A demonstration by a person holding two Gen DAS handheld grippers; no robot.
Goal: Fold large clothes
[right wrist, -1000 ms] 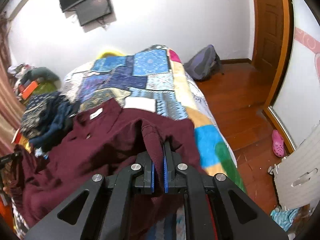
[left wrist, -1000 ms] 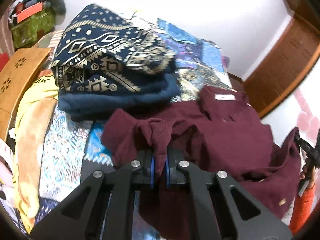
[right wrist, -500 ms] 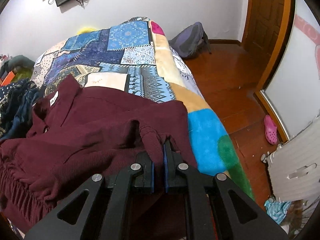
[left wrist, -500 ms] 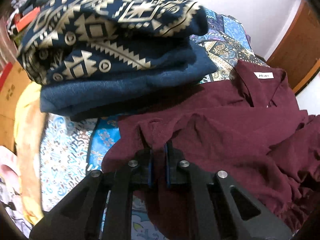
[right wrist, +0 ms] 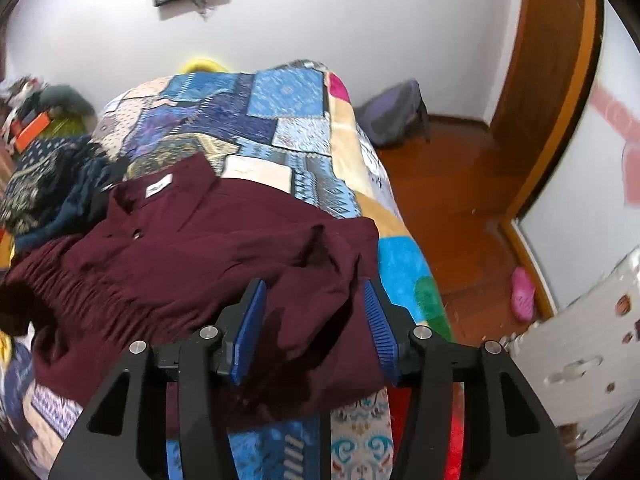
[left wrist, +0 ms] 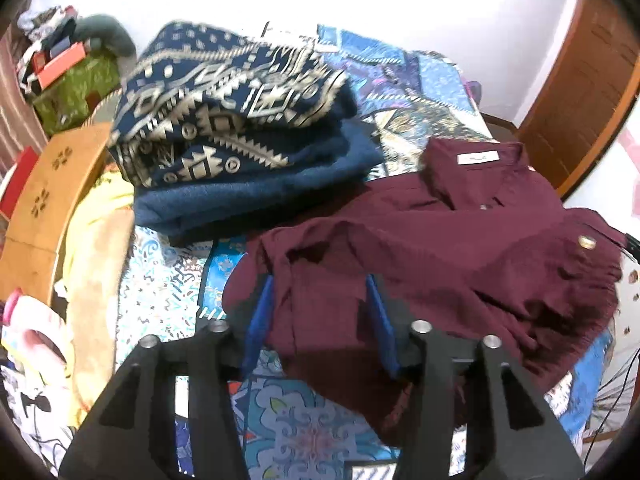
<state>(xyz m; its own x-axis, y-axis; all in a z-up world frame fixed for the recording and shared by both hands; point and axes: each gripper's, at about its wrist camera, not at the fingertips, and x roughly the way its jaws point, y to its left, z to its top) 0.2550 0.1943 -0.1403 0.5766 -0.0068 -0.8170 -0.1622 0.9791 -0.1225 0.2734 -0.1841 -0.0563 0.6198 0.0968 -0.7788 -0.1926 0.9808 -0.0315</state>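
A bed with a blue patchwork quilt (right wrist: 288,120) fills both views; its near end is cut off by the gripper bodies, and its far end in the left wrist view is hidden behind a stack of folded clothes (left wrist: 240,140), a navy and cream patterned piece on top of plain blue ones. The maroon shirt (left wrist: 460,248) lies spread across the near part of the quilt, collar and white label (right wrist: 159,188) toward the far wall, just beside the stack. Its gathered hem bunches at the left edge of the right wrist view, where it runs out of frame. The clutter at the far left (left wrist: 60,76) is blurred and hard to make out. A wooden floor with a grey backpack (right wrist: 392,120) and a pink shoe (right wrist: 522,294) lies beside the bed.

Both grippers point steeply down at the bed. The left gripper (left wrist: 320,296) is letting go: its jaws are opening, a fold of the shirt lies between the blue pads (left wrist: 260,316), and neither pad presses on it. The right gripper (right wrist: 314,304) is likewise opening, with shirt fabric lying loose between its pads (right wrist: 250,324).
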